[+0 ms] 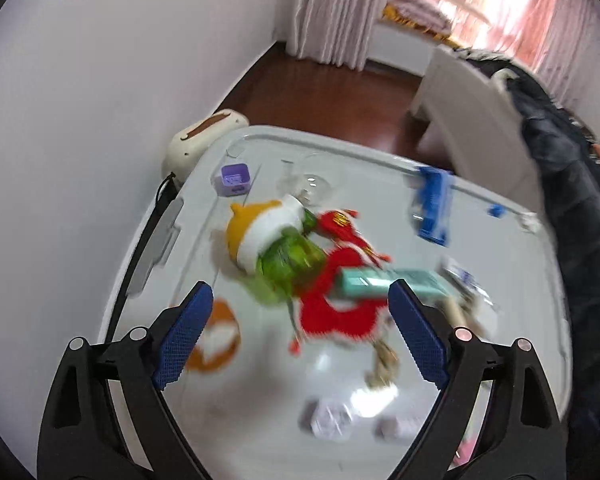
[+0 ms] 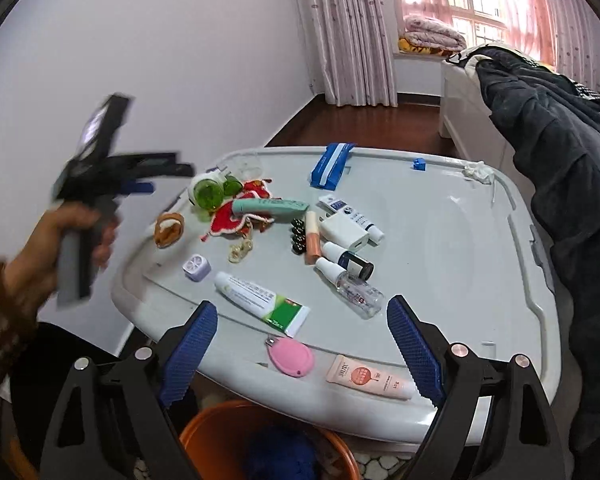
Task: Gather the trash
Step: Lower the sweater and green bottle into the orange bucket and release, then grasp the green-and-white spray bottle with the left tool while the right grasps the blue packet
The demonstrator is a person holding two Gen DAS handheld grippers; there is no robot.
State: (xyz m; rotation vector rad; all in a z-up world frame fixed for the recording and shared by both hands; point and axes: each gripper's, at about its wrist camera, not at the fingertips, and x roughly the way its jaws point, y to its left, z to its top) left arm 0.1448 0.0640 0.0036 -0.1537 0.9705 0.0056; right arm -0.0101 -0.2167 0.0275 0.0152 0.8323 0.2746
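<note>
**Both grippers hanging open over a cluttered lid, bucket below**

Nearest in the right wrist view, the right gripper is standing with its blue pads wide apart and nothing between them. Directly beneath it an orange bucket is sitting at the near edge of the grey plastic lid – something dark blue is lying inside, too dim to name. Just beyond the pads a pink oval tag and a peach tube are lying on the lid's near rim, and a white-and-green toothpaste tube is lying a little farther in. A clear spray bottle is resting beside it, near a white charger block.

To the left, a hand in a checked sleeve is gripping the left gripper, which is blurred in this view. In its own view the left gripper is showing both pads spread wide, clamping nothing, above the lid's left half.

Toward the middle, a green bottle is lying on its side, touching a red tasselled ornament, with a teal case lying across the ornament. An orange band is sitting near the left edge.

Farther back – along the far rim – a blue wipes packet, a small blue block and a crumpled white tissue are lying apart from one another. Dark clothing is draped at the right.
</note>
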